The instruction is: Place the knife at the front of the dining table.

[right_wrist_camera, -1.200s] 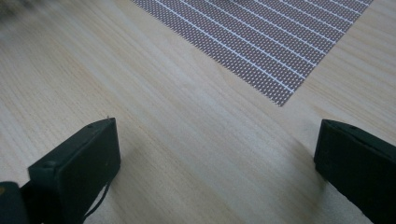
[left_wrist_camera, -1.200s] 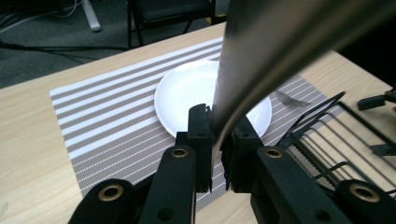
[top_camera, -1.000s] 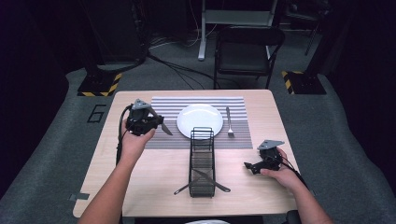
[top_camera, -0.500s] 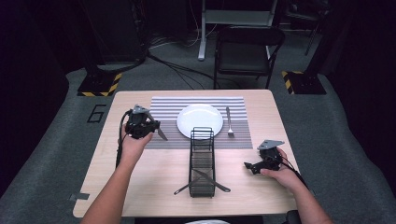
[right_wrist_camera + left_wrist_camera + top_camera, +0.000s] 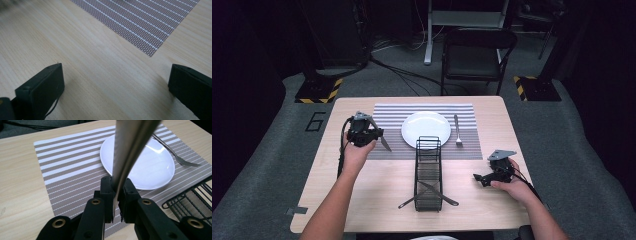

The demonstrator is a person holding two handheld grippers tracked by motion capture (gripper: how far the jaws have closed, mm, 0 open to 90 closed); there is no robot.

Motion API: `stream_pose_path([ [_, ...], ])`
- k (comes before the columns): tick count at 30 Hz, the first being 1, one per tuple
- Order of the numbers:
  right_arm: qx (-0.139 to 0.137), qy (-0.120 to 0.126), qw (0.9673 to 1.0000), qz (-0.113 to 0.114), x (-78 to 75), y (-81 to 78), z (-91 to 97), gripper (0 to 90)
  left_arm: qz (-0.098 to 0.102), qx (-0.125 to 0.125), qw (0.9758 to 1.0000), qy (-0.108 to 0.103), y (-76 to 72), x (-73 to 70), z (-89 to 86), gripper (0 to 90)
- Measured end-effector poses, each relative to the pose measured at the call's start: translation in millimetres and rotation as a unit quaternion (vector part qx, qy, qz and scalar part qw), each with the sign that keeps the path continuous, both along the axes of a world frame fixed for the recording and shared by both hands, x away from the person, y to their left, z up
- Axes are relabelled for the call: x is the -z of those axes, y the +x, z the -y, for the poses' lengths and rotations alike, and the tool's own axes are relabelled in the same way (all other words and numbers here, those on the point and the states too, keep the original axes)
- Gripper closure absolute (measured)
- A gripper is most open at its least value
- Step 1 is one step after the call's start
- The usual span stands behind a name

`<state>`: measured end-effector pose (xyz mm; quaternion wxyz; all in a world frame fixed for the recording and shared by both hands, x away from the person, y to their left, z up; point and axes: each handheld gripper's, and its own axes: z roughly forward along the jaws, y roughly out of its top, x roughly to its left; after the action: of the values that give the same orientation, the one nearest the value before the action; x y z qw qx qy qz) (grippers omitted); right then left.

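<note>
From above, the left gripper (image 5: pixel 371 134) hangs over the left part of the striped placemat (image 5: pixel 392 116), clenched on a table knife (image 5: pixel 384 142) whose blade slants down and to the right towards the mat. Just right of it sits the white plate (image 5: pixel 426 128), with a fork (image 5: pixel 457 131) lying on the mat beside the plate's far side. A black wire basket (image 5: pixel 428 172) runs from the plate's near edge towards the person, and two more pieces of cutlery (image 5: pixel 439 193) lie crossed in its near end, their tips poking out. Over at the right, the right gripper (image 5: pixel 482 178) rests low on the bare wooden table (image 5: pixel 377 185), well apart from everything. Down the left gripper view now: both jaws are pinched tight on the knife (image 5: pixel 127 152), the blade rising out of frame, plate (image 5: pixel 150 167) and fork (image 5: pixel 180 160) behind it, the basket's corner (image 5: pixel 192 200) at the right. Right gripper view: jaws spread wide and released, bare table (image 5: pixel 100 80) between them, the placemat's corner (image 5: pixel 147 27) just ahead.
</note>
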<state>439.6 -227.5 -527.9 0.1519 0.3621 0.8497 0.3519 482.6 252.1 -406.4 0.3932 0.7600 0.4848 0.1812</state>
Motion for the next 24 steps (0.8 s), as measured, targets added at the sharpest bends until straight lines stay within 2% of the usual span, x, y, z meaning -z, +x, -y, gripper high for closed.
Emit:
stream_pose_path([
  [6,0.0,0.0,1.0,0.0,0.0,0.1,0.0,0.0,0.012,-0.007,0.9998,-0.012,8.5,2.7,3.3,82.4],
  [17,0.0,0.0,1.0,0.0,0.0,0.0,0.0,0.0,0.011,-0.018,0.9997,-0.012,26.1,3.5,12.2,82.3],
  [20,0.0,0.0,1.0,0.0,0.0,0.0,0.0,0.0,0.013,-0.026,0.9993,-0.022,32.4,5.6,14.7,82.4],
  [24,0.001,0.001,1.0,-0.001,-0.1,-0.1,-0.2,0.0,0.012,-0.032,0.9991,-0.024,41.0,7.5,17.8,82.4],
])
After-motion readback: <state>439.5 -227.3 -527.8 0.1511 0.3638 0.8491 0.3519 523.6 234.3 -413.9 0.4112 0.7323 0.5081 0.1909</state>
